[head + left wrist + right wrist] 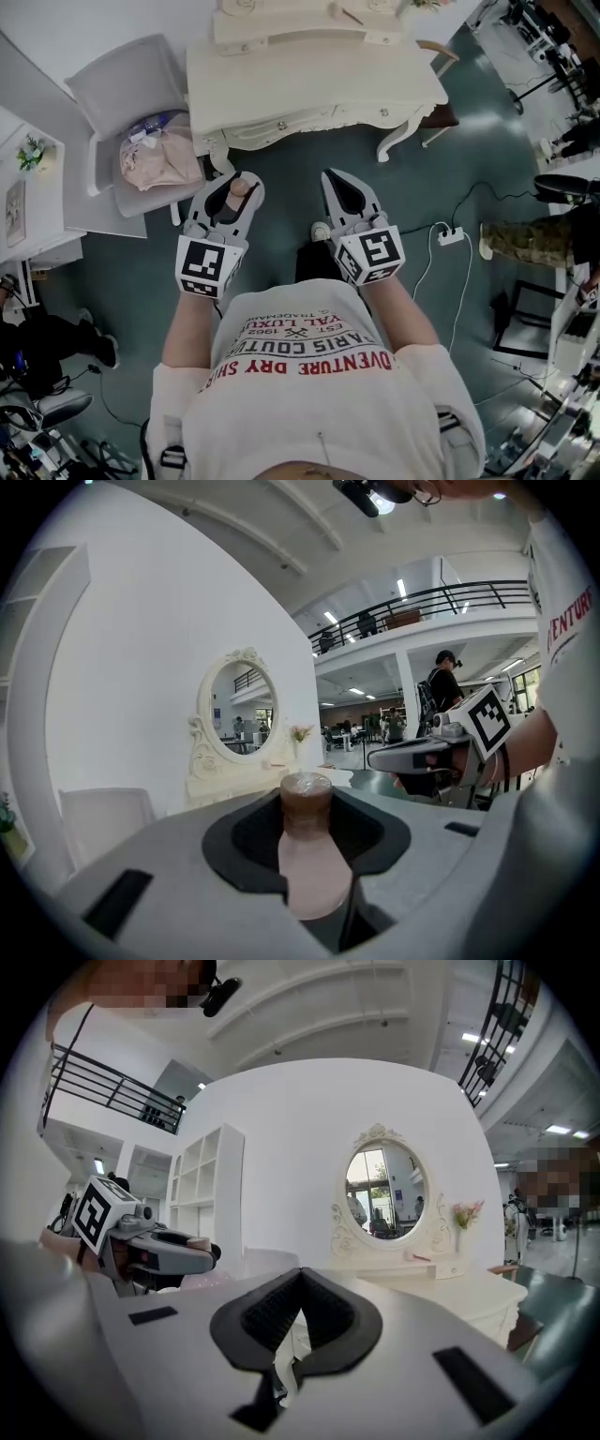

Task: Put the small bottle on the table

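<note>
A small pale pink bottle (pixel 235 192) with a brown cap sits between the jaws of my left gripper (pixel 238 185), which is shut on it. In the left gripper view the bottle (pixel 309 855) points its cap forward between the dark pads, and the left gripper (pixel 307 803) is held in the air. My right gripper (pixel 335 180) hangs beside it, jaws together and empty; its pads (pixel 272 1312) hold nothing. The cream dressing table (pixel 309 80) stands just ahead of both grippers, above the dark green floor.
A white chair (pixel 112 89) holding pink and clear bags (pixel 157 155) stands left of the table. A white shelf unit (pixel 23 202) is at far left. An oval mirror (pixel 382 1192) tops the table. A power strip (pixel 451 235) and cables lie on the floor at right.
</note>
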Motion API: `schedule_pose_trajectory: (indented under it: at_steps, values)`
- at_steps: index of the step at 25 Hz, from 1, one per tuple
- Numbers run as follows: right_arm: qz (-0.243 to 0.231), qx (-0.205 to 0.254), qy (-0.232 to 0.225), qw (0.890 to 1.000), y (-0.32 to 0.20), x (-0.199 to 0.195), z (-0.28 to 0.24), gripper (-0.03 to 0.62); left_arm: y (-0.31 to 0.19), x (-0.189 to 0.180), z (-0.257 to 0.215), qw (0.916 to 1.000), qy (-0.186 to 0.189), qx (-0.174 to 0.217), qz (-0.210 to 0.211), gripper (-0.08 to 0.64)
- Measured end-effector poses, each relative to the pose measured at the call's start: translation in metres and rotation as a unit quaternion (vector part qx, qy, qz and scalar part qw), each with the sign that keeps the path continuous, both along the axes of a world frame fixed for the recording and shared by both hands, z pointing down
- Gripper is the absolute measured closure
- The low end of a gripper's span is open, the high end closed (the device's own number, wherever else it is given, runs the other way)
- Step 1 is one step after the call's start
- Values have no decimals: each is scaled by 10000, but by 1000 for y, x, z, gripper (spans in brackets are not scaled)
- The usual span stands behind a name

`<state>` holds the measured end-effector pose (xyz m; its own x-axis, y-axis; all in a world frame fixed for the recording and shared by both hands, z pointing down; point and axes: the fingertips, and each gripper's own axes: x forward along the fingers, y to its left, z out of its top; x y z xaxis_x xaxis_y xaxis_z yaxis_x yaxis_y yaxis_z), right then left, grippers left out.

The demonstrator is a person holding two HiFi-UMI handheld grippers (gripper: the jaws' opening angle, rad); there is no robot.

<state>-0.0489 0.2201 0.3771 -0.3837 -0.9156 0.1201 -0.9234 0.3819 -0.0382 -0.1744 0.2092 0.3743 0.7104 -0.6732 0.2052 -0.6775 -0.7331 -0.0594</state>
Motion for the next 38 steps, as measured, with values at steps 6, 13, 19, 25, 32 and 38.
schedule_pose_trajectory:
  at_steps: [6,13,19,25,32,38]
  values:
    - [-397,-50,20,9992,-85,55,0,594,-77,53,1,9993,-44,-23,-378,419]
    - [-767,-104,120,9969,-178,124,-1,594,-167,116,-2,9967,-41,-30,-807,419]
    - [-958,-156,140,9952,-238,173,3,594,-221,162,-1,9947,-22,-61,-1029,419]
    - [-943,-388,19,9948,-283,195,14,594,-263,182,11,9939,-125,-235,-1066,419]
    - [-809,-524,23,9953,-339,198,33,594,-325,191,33,9955,-126,-360,-864,419]
    - [-715,-599,161,9955,-401,193,37,594,-390,188,37,9965,-47,-413,-720,419]
